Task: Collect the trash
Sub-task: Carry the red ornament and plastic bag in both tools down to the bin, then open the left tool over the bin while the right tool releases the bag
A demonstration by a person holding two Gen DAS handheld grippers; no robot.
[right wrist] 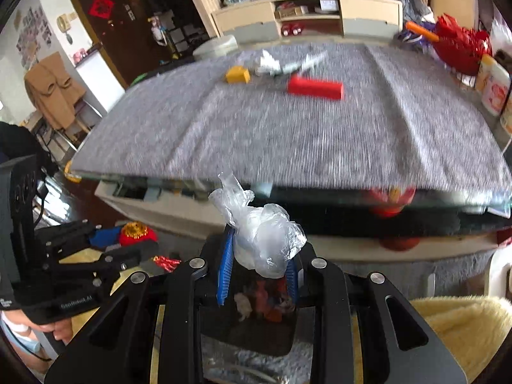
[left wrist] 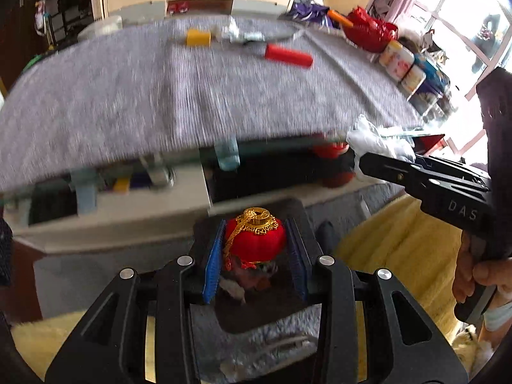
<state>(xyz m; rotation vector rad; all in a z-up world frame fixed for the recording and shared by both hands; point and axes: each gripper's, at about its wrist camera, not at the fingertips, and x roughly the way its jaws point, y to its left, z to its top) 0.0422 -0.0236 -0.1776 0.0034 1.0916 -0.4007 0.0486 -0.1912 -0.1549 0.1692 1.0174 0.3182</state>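
Note:
My left gripper (left wrist: 255, 233) is shut on a red lantern ornament (left wrist: 265, 246) with a gold cap, held between its blue pads. Right under it is a dark bin (left wrist: 243, 320) with scraps inside. My right gripper (right wrist: 262, 246) is shut on a crumpled clear plastic wrap (right wrist: 256, 220) and hangs over the same bin (right wrist: 246, 336). In the left wrist view the right gripper (left wrist: 361, 160) and its plastic wrap (left wrist: 371, 140) show at the right. The right wrist view shows the left gripper (right wrist: 124, 240) and the ornament (right wrist: 137, 233) at the left. Both views are blurred.
Beyond the bin is a table under grey cloth (right wrist: 288, 134). On its far part lie a yellow block (right wrist: 237, 74), a red block (right wrist: 315, 87) and white crumpled paper (right wrist: 268, 62). A red basket (right wrist: 460, 51) and tins (right wrist: 494, 89) stand at its right edge. A yellow fleece cushion (left wrist: 400, 249) flanks the bin.

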